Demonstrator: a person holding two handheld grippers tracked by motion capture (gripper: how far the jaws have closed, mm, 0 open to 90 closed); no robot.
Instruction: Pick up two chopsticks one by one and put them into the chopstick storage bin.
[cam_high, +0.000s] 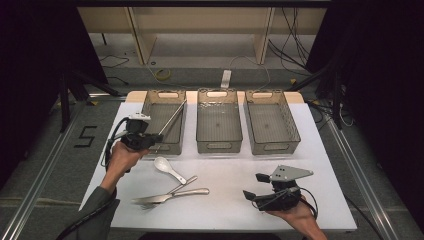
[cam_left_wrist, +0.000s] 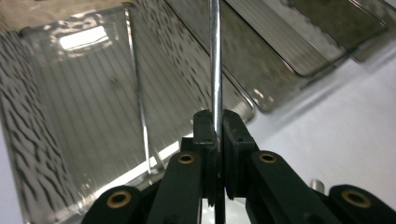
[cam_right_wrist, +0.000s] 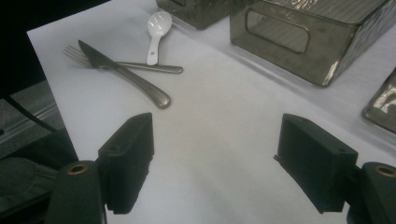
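Left gripper: clamped on metal chopstick, held slanting over left bin.
Left bin: one more thin metal rod inside.
Middle bin: nothing seen inside.
Right bin: same.
Right gripper: jaws apart, above white table.
Table: spoon, knife, fork.

high view: above, facing forward-down | gripper views: close, low | shared: left bin
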